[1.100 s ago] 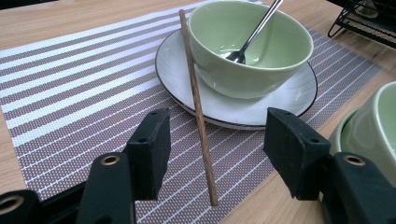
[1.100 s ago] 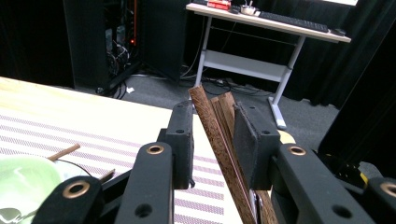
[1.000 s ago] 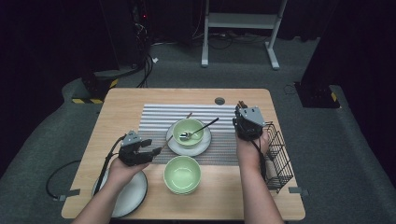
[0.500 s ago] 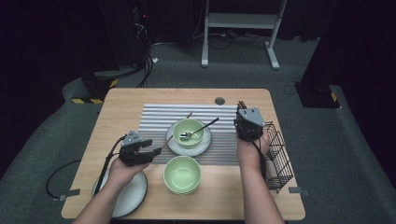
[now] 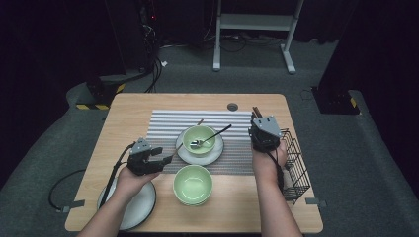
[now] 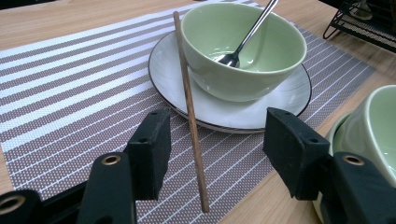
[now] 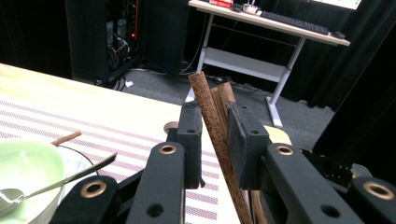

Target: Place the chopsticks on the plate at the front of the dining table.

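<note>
Brown wooden chopsticks are clamped in the right hand-held gripper, whose jaws have just been closing. A single wooden chopstick is straddled, ungripped, by the released left hand-held gripper.

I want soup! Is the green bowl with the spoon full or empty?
Empty. The left gripper view shows the green bowl holding just a spoon on its bare, shiny inside; no food or liquid is visible.

bowl: front, empty | wire rack: table's right edge | plate: front-left
</note>
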Available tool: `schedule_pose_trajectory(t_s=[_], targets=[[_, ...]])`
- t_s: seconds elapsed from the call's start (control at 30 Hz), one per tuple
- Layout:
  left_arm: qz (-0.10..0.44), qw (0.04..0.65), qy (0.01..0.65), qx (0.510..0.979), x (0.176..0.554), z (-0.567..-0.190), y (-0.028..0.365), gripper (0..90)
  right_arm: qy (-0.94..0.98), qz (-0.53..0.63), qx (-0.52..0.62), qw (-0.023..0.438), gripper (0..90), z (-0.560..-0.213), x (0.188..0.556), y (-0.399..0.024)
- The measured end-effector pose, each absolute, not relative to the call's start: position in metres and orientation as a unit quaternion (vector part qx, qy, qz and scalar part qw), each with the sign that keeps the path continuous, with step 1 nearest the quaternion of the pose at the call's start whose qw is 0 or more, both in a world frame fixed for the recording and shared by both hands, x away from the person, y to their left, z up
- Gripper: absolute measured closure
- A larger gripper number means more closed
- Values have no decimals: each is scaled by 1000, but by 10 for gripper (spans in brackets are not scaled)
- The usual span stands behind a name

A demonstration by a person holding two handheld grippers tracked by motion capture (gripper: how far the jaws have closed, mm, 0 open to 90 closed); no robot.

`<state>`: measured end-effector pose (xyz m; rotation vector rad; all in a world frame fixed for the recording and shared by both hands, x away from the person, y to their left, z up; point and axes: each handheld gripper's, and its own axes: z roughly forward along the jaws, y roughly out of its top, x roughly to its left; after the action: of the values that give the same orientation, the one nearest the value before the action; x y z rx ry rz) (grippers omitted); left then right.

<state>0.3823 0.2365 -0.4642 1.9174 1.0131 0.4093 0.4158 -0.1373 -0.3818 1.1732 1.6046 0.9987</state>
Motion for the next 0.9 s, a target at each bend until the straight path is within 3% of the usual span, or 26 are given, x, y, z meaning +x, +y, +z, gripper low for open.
schedule_pose_trajectory(t_s=[0.9], targets=[[162, 450, 409, 777, 381, -467, 231, 419, 633, 416, 455, 468, 777, -370, 374, -157]])
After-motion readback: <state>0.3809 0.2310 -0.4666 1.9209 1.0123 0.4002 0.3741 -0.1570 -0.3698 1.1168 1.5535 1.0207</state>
